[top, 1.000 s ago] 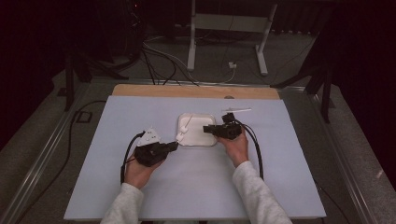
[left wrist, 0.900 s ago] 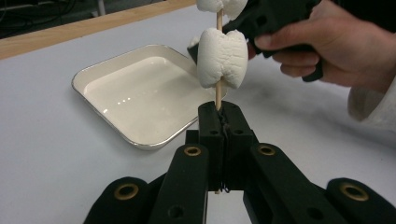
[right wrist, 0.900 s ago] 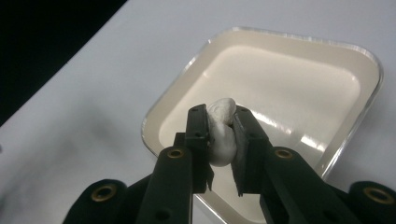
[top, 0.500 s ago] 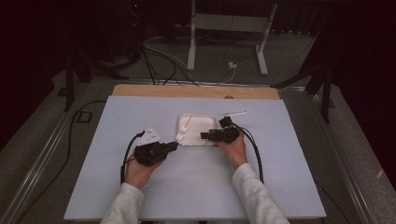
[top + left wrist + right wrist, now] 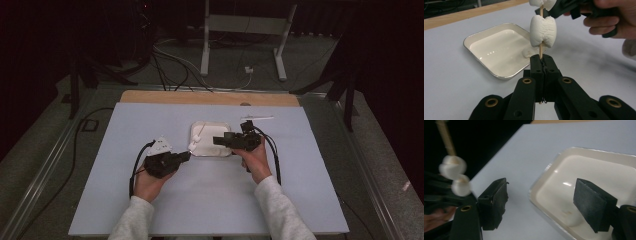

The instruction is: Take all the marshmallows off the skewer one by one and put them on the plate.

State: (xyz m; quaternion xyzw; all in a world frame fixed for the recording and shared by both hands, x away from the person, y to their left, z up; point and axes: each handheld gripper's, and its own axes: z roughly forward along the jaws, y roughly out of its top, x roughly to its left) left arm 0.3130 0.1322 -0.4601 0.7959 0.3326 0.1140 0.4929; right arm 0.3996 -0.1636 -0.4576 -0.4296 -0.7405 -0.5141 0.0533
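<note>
My left gripper (image 5: 543, 61) is shut on a thin wooden skewer (image 5: 540, 49) that stands up from its jaws. A white marshmallow (image 5: 542, 31) is threaded on it, and a second marshmallow (image 5: 542, 2) sits higher at the frame's top. In the high view the left gripper (image 5: 187, 156) holds the skewer at the near left corner of a white tray (image 5: 210, 123). A small white piece (image 5: 529, 53) lies in the tray (image 5: 481, 62). My right gripper (image 5: 541, 200) is open over the tray's edge (image 5: 599, 151), with nothing between its jaws. The skewered marshmallows (image 5: 452, 167) are to its left.
A second loose skewer (image 5: 257, 118) lies on the pale blue table sheet (image 5: 150, 125) behind the right gripper (image 5: 216, 140). A wooden strip (image 5: 210, 97) edges the far side. Cables (image 5: 175, 60) and a stand lie on the floor beyond.
The right gripper has edged slightly left over the tray toward the skewer. The left gripper holds the skewer in about the same place.
</note>
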